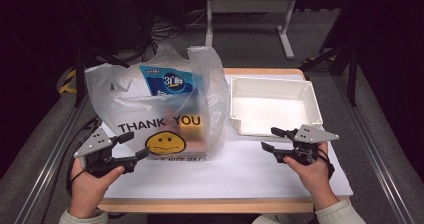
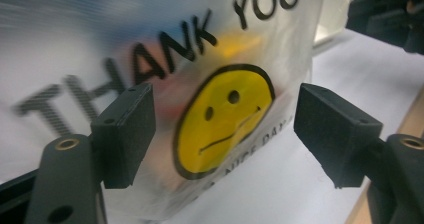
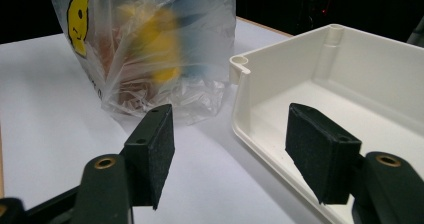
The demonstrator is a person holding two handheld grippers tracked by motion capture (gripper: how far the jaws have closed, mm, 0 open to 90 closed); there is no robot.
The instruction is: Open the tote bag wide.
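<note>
On the left half of the table, the plastic bag (image 1: 160,109) stands upright on the white sheet (image 1: 240,169), its handles slack at the top and its printed face with the yellow smiley toward the near edge. It is full: a blue-and-white packet (image 1: 167,80) leans at the mouth, and yellow and brownish shapes show through the film lower down, too blurred to name. Just to its right the white tray (image 1: 310,91) sits empty, its near-left corner close beside the bag but not clearly touching it. Judging from this, the work looks to be unpacking the bag into the tray, and none of it is done: everything is inside the bag and the tray holds nothing.

The left gripper (image 1: 131,146) rests low at the bag's near-left corner, jaws apart, with the smiley print framed between them in the left gripper view (image 2: 225,129); they have not closed on the film. The right gripper (image 1: 272,140) hovers just in front of the tray's near-left corner, jaws likewise apart and gripping nothing, with the tray wall and the bag's lower right side ahead of it in the right gripper view (image 3: 227,149).

Room is good near the person: the sheet is bare between the hands and along the near edge. The gap between bag and tray is narrow, and the table's left edge lies close beside the bag. The way in is from above, through the mouth.
</note>
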